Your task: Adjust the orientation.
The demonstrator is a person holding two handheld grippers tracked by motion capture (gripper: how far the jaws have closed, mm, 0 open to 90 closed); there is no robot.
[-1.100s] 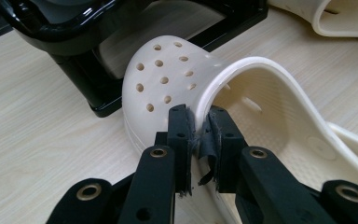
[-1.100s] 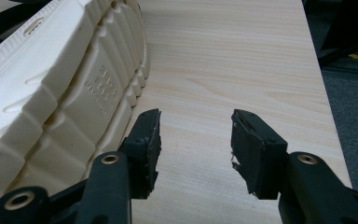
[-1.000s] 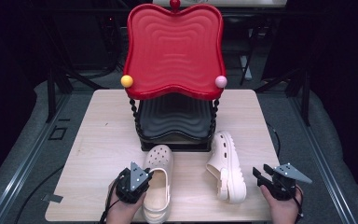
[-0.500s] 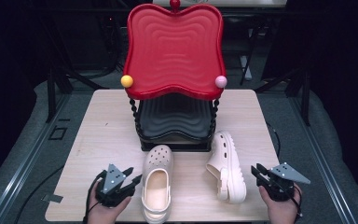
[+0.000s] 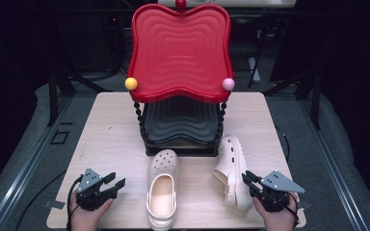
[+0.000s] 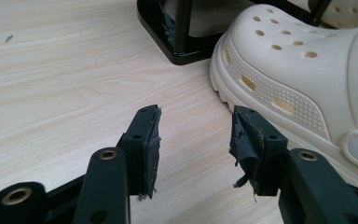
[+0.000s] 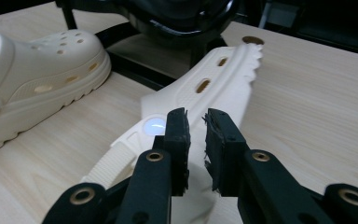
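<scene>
The right gripper (image 5: 252,185) has just been closing its jaws, now clamped on the side-lying cream foam clog (image 5: 232,171) at five o'clock on the table; the left gripper (image 5: 115,185), jaws just opened and empty, sits beside the upright cream clog (image 5: 163,185); next, likely righting the tipped one

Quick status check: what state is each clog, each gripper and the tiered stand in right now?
Left clog: upright on its sole, free, toe toward the stand.
Right clog: tipped on its side, wall between the right gripper's jaws.
Left gripper: jaws open, nothing between them, just been opening.
Right gripper: jaws narrow, just been closing on the right clog.
Tiered stand: upright, trays bare.
</scene>
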